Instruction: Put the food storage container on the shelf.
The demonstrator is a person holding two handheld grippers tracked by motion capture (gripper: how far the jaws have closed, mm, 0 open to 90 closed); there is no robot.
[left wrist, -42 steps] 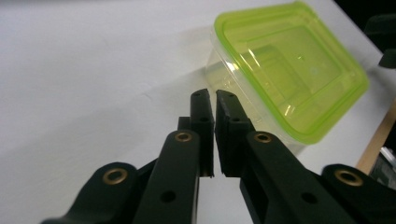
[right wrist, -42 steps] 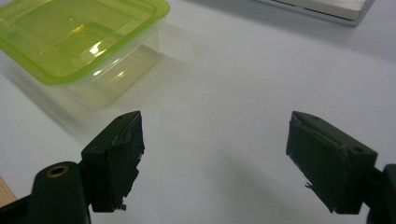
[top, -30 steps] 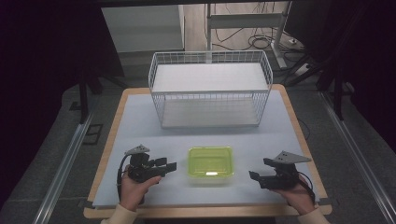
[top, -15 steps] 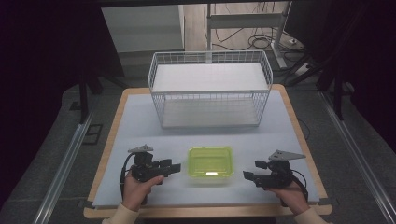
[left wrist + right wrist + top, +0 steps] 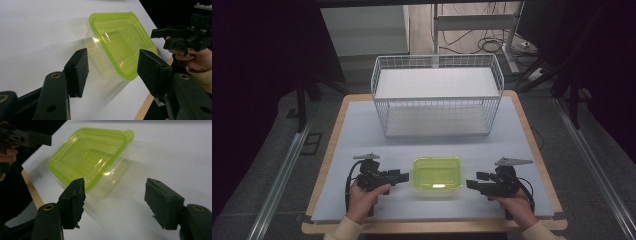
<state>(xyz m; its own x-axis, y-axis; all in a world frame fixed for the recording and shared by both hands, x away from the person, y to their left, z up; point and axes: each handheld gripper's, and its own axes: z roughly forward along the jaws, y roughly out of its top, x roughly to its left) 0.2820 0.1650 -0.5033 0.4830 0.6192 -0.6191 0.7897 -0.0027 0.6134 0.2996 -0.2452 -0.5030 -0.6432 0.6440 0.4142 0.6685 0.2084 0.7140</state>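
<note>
A clear plastic container with a lime-green lid point(image 5: 437, 173) point(image 5: 120, 47) point(image 5: 91, 157) rests on the white table top near its front edge. My left gripper point(image 5: 403, 176) point(image 5: 112, 68) is open just left of the container, its jaws spread toward the container's short side without touching it. My right gripper point(image 5: 473, 184) point(image 5: 115, 200) is open a short way to the right of the container, apart from it. Nothing sits between either pair of jaws.
A white wire basket point(image 5: 437, 100) stands at the back middle of the table point(image 5: 357, 135), its inside bare. The wooden table edge point(image 5: 432, 227) runs along the front. Dark floor and metal rails point(image 5: 277, 185) flank the table.
My right gripper has moved left toward the container over the last second. The left gripper has edged slightly right, closer to the container's side.
</note>
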